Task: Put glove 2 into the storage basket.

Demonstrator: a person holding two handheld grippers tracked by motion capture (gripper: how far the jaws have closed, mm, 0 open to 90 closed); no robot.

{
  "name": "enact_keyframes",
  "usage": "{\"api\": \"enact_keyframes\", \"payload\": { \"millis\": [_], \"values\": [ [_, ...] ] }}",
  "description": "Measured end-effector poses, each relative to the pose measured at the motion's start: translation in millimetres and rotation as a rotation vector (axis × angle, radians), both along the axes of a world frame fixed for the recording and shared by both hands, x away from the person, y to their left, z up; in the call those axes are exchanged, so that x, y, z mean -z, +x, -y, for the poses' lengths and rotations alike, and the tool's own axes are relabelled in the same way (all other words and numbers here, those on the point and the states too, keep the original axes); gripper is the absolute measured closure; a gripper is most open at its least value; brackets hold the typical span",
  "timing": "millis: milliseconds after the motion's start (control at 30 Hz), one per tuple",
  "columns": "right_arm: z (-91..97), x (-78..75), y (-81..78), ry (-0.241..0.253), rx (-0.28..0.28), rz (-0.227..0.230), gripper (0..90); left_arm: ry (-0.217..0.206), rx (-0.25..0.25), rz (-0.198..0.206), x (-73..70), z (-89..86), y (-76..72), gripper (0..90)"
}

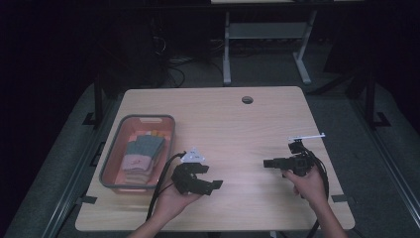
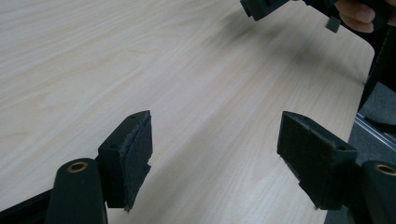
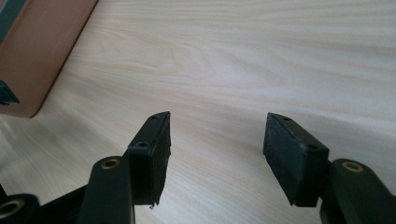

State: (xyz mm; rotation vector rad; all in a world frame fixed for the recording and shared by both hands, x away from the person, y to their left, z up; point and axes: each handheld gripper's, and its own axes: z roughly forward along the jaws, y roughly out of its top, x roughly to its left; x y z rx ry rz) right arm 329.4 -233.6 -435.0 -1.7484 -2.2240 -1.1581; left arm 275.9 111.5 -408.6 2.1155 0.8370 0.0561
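Two claws hover low over the bare middle of the desk (image 1: 233,124), and neither has anything in it. The left claw (image 1: 210,186) sits just right of the basket (image 1: 110,163), jaws spread wide with only wood grain between them in its own view (image 2: 215,154). The right claw (image 1: 270,162) is held nearer the desk's right edge and points back toward the left one; its jaws are wide too, with empty desk between them (image 3: 217,154).

What the work seems to concern is the folded cloths (image 1: 141,153) lying in the basket, a grey-green piece on top of a pinkish one, with something orange behind them. In this dim light I can't say for sure whether they are towels or socks. They lie well inside the basket walls, apart from both claws.

By my reading, nothing is under way yet: no cloth is lifted out, none lies on the desk. Everything remains, beginning with the left claw reaching over the near rim to take the top piece.
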Motion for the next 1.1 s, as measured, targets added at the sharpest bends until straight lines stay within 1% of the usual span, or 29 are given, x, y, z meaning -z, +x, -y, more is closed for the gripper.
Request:
{"api": "enact_keyframes", "payload": {
  "millis": [100,167,267,367,467,500,567,700,733,767,933,1033,1067,1100],
  "values": [
    [3.1,4.0,-3.6,0.0,0.004,-0.002,41.2,0.007,0.011,0.0,3.9,1.4,-2.3,26.7],
    [4.8,5.6,-6.0,-0.003,0.006,0.002,41.2,0.003,0.012,-0.001,5.1,1.2,-3.0,26.7],
    [6.3,6.9,-9.2,-0.009,0.003,0.006,41.0,0.001,0.013,0.009,6.7,1.7,-5.0,26.7],
    [7.2,9.1,-12.8,-0.015,0.0,0.012,41.0,0.009,0.025,0.033,8.5,1.9,-7.9,26.7],
    [7.6,12.1,-17.6,-0.026,-0.015,0.017,41.0,-0.005,0.023,0.03,12.1,1.4,-11.3,26.7],
    [7.8,13.0,-19.3,-0.024,-0.017,0.023,40.9,-0.008,0.021,0.03,13.7,1.3,-12.3,26.7],
    [8.0,14.1,-22.5,-0.024,-0.016,0.02,40.6,-0.012,0.022,0.025,16.7,0.8,-14.0,26.7],
    [8.6,15.0,-28.8,-0.025,-0.023,0.041,39.9,-0.01,0.028,0.024,22.3,0.5,-18.4,26.7],
    [8.8,15.1,-31.5,-0.022,-0.021,0.046,39.6,-0.002,0.029,0.035,24.6,0.4,-21.6,26.7],
    [8.8,15.1,-31.5,-0.022,-0.021,0.046,39.6,-0.002,0.029,0.035,24.6,0.4,-21.6,26.7],
    [7.6,16.4,-39.2,-0.025,-0.02,0.064,41.1,-0.014,0.032,0.044,28.9,-2.2,-30.4,26.7],
    [5.3,20.5,-47.2,-0.015,-0.011,0.099,40.2,-0.028,0.023,0.063,30.7,-7.5,-39.0,26.6],
    [4.2,22.7,-50.1,-0.018,-0.007,0.109,39.7,-0.029,0.025,0.061,31.0,-8.5,-41.1,26.7],
    [2.6,24.7,-52.2,-0.02,-0.007,0.106,38.5,-0.026,0.027,0.064,30.5,-9.6,-42.8,26.7]
  ]
}}
